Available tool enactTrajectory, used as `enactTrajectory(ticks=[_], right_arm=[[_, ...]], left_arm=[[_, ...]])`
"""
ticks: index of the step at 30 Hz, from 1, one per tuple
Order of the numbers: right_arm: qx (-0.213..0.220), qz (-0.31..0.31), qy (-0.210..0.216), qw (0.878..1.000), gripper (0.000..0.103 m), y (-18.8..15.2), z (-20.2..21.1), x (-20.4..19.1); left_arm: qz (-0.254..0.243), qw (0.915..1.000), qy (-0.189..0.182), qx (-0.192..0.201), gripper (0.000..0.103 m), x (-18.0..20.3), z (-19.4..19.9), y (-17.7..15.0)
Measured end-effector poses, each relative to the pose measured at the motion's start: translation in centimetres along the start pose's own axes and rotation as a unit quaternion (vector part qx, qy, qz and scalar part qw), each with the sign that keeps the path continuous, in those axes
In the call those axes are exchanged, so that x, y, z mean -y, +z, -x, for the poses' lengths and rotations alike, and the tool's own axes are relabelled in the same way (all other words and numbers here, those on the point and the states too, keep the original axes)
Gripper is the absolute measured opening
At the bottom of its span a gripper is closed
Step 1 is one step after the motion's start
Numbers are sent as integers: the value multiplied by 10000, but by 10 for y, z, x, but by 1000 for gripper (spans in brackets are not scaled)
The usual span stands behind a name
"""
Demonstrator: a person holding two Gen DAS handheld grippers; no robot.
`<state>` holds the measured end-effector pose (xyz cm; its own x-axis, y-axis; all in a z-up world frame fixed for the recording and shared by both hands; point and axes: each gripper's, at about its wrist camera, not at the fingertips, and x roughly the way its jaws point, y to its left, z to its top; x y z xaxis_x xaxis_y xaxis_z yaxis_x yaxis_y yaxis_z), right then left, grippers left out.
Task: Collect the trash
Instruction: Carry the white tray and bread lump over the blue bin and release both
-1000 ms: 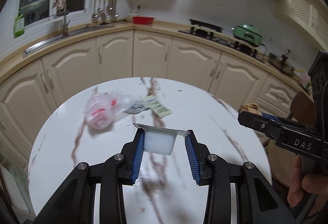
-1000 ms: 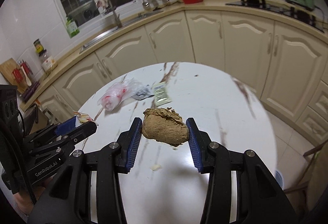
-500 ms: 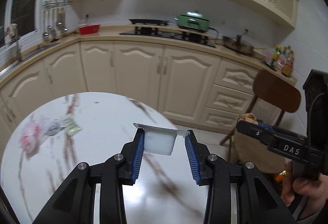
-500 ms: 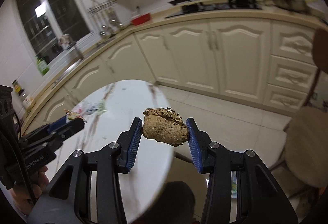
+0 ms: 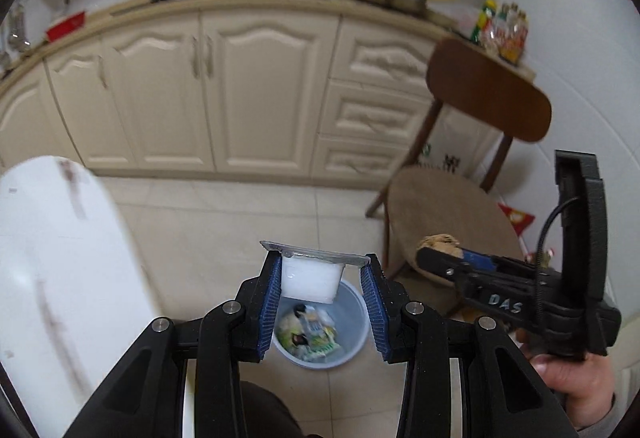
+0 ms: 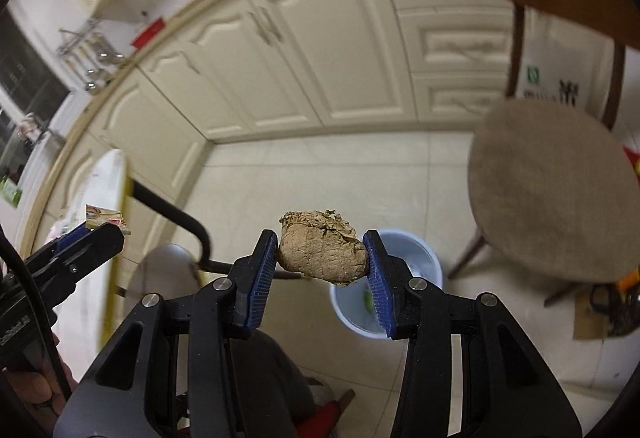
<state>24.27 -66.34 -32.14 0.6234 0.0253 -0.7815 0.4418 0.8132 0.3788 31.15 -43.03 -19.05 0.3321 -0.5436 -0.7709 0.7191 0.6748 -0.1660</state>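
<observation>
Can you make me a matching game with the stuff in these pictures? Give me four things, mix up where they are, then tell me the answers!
Things:
1. small white plastic cup with a foil lid
2. crumpled brown paper ball
3. pale blue round bin
4. brown wooden chair with a beige seat

Places:
A. standing on the tiled floor, with trash inside
B. between the blue pads of the right gripper
C. beside the cream cabinets, nobody on it
D. between the blue pads of the left gripper

Pairs: 1-D, 2-B, 3-A, 4-C
</observation>
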Motion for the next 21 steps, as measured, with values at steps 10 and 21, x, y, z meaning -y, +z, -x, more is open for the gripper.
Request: enactTrajectory(ticks=[10,21], right_arm=[[-659,-416,-105,9969,42,-9,-70,54],[-915,-562,-192,9940,43,-6,-106,72]], left_arm=[[173,9954,-140,-937,36,-12,-106,43],[-4,9901,29,-1403,41,-5,-182,79]])
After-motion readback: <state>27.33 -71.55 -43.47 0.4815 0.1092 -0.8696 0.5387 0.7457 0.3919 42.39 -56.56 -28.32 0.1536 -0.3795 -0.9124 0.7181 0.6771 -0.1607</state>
